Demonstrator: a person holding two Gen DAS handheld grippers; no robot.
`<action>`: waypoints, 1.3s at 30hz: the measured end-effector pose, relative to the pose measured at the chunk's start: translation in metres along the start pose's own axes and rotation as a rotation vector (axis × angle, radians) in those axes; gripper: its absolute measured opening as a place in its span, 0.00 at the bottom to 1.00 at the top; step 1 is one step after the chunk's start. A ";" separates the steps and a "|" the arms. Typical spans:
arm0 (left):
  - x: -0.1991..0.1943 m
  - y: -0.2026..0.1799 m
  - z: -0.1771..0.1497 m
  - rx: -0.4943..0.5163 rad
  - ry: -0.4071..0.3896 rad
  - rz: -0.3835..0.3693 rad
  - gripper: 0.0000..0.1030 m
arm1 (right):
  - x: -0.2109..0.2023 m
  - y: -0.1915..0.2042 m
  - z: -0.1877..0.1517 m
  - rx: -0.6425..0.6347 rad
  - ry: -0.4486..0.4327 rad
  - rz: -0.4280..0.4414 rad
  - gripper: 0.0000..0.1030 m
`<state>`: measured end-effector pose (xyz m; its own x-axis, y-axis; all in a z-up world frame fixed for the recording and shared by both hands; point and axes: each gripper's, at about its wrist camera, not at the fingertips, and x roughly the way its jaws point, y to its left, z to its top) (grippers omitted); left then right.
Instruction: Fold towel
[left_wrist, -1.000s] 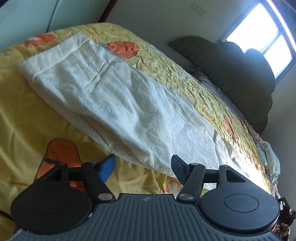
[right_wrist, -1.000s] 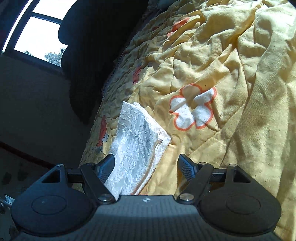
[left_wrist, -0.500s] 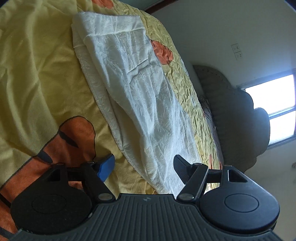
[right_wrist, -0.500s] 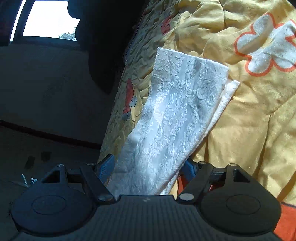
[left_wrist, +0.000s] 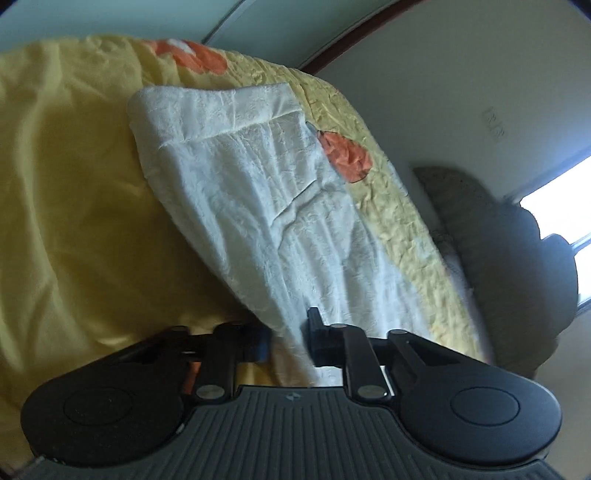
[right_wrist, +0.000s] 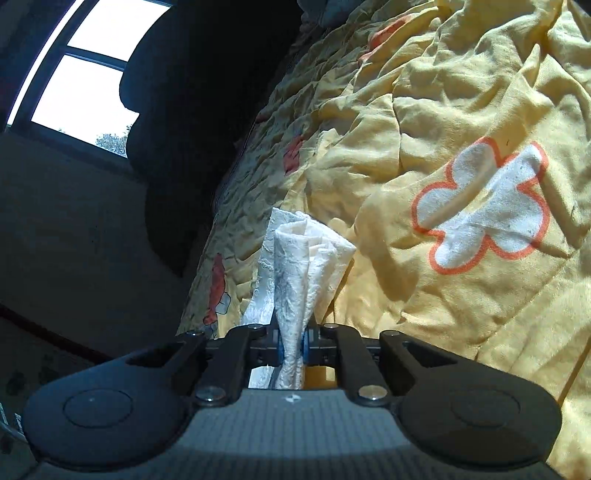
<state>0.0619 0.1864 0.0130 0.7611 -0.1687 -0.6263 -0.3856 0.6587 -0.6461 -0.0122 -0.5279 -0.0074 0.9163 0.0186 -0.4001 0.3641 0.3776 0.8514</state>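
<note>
A white textured towel (left_wrist: 258, 192) lies long and narrow across the yellow bedspread (left_wrist: 74, 221), its far end folded over with a hem band. In the left wrist view its near end runs between the fingers of my left gripper (left_wrist: 290, 341), which is shut on it. In the right wrist view the towel's other end (right_wrist: 299, 266) is bunched into upright pleats, with my right gripper (right_wrist: 294, 345) shut tight on it just above the bedspread (right_wrist: 443, 110).
The bedspread is wrinkled, with orange patches and a white flower print (right_wrist: 480, 210). A dark padded headboard (left_wrist: 517, 258) stands under a bright window (left_wrist: 554, 192). The bed's side edge drops to the floor at the left of the right wrist view.
Both grippers went from open to shut on opposite ends of the towel. The right end is now pinched into pleats; the left gripper moved in over the near end.
</note>
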 end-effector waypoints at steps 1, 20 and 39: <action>-0.004 -0.002 0.000 0.019 -0.006 0.012 0.16 | -0.003 0.009 0.004 -0.023 -0.006 0.007 0.08; -0.021 0.031 0.051 0.095 -0.174 0.146 0.45 | -0.006 -0.039 -0.002 0.032 0.051 -0.032 0.08; -0.074 0.018 0.033 0.420 -0.280 0.280 0.50 | -0.048 -0.022 0.020 -0.086 0.000 -0.165 0.32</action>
<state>0.0158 0.2353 0.0619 0.7911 0.2166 -0.5721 -0.3953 0.8947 -0.2079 -0.0608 -0.5557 0.0003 0.8456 -0.0502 -0.5315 0.4935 0.4532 0.7423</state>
